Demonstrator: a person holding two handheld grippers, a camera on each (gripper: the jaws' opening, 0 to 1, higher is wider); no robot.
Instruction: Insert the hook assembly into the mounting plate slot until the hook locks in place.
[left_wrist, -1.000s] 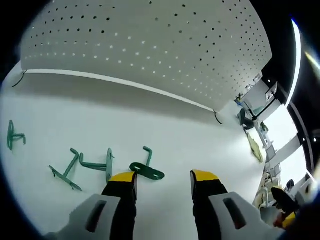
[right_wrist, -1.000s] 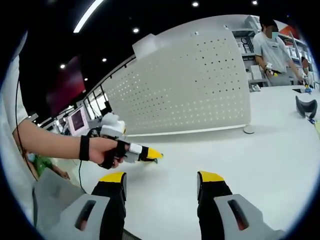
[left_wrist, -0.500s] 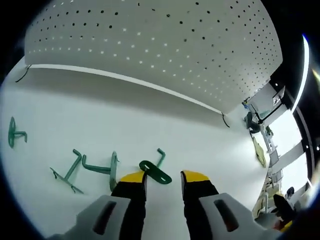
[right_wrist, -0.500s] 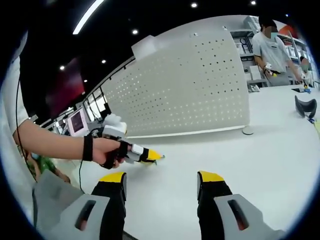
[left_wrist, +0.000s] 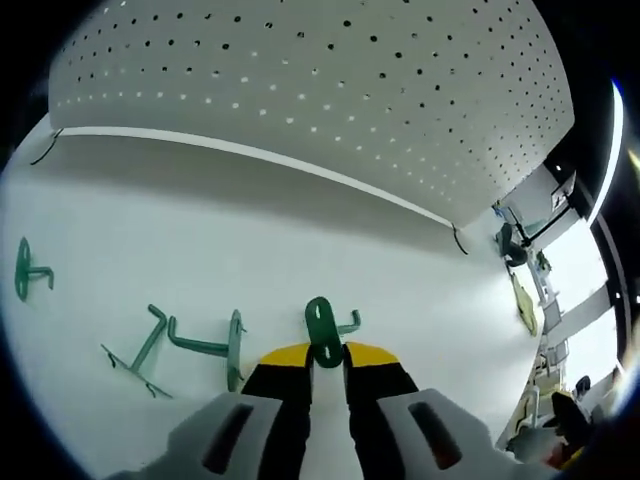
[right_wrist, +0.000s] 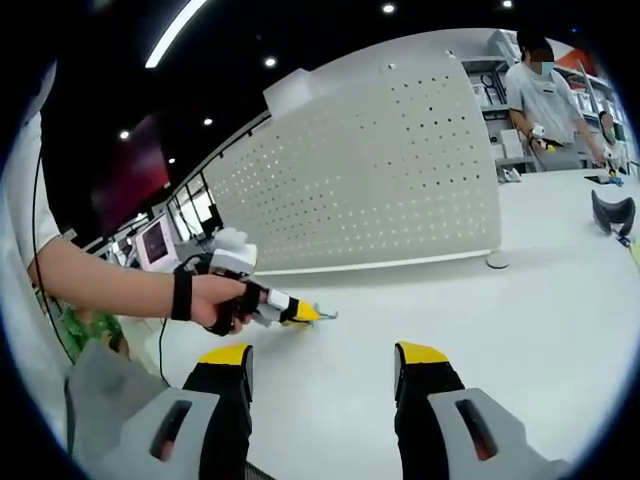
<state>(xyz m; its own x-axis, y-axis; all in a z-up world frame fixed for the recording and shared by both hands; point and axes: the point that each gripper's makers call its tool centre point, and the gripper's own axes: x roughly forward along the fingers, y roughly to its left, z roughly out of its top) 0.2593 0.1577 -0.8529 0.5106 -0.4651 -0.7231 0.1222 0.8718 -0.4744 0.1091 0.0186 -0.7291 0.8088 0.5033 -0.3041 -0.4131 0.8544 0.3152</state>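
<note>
**Left gripper pinches the green hook; right gripper hangs spread**

In the left gripper view we see the left gripper, yellow-tipped with black jaws, closed almost together on the flat oval plate of a green metal hook assembly. The plate stands between the yellow tips with its long axis running up the view away from the camera, and the hook's short bent prong sticks out sideways to the right, toward the white perforated pegboard mounting panel that stands upright at the back of the white tabletop. The hook sits near the middle of the table, well short of the panel.

To the left of the held hook lie three more green hooks: one L-shaped piece with an upright plate just beside the jaws, a slanted one next to it, and a lone one well apart at the far left.

In the right gripper view the person's hand, a black strap at the wrist, grips the left gripper's handle with the forearm reaching in from the left, low over the table. The right gripper is held out in front of the panel with its jaws wide apart and nothing between them. Another person stands at the far right behind the table.
</note>
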